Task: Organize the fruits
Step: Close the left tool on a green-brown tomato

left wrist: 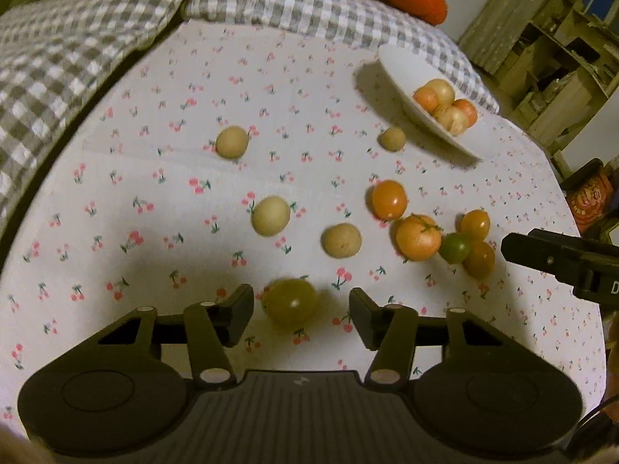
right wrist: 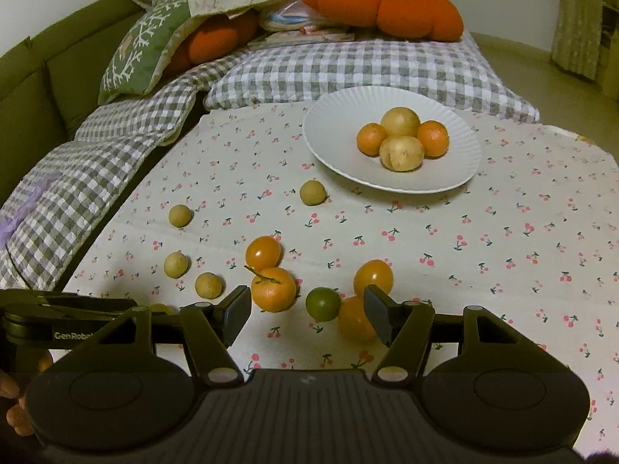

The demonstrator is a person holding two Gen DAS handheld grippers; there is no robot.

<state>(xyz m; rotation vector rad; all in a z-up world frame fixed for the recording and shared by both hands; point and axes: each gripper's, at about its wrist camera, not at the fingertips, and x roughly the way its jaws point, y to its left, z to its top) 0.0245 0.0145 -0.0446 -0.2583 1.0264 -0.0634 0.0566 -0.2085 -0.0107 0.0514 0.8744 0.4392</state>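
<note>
Loose fruit lies on a cherry-print cloth (right wrist: 503, 255). A white plate (right wrist: 332, 116) at the back holds two oranges and two tan fruits; it also shows in the left wrist view (left wrist: 390, 65). My left gripper (left wrist: 301, 311) is open, its jaws either side of a yellow-green fruit (left wrist: 290, 301) without touching it. My right gripper (right wrist: 305, 311) is open, low over a cluster: a stemmed orange (right wrist: 274, 289), a green fruit (right wrist: 323, 303) and orange tomatoes (right wrist: 354, 323). Several tan round fruits (right wrist: 209, 285) lie to the left.
A grey checked quilt (right wrist: 116, 147) borders the cloth at the back and left. Orange plush cushions (right wrist: 379, 0) and a green pillow (right wrist: 143, 46) lie behind. The right gripper's body (left wrist: 561, 259) shows at the right edge of the left wrist view. Wooden shelving (left wrist: 561, 62) stands at the far right.
</note>
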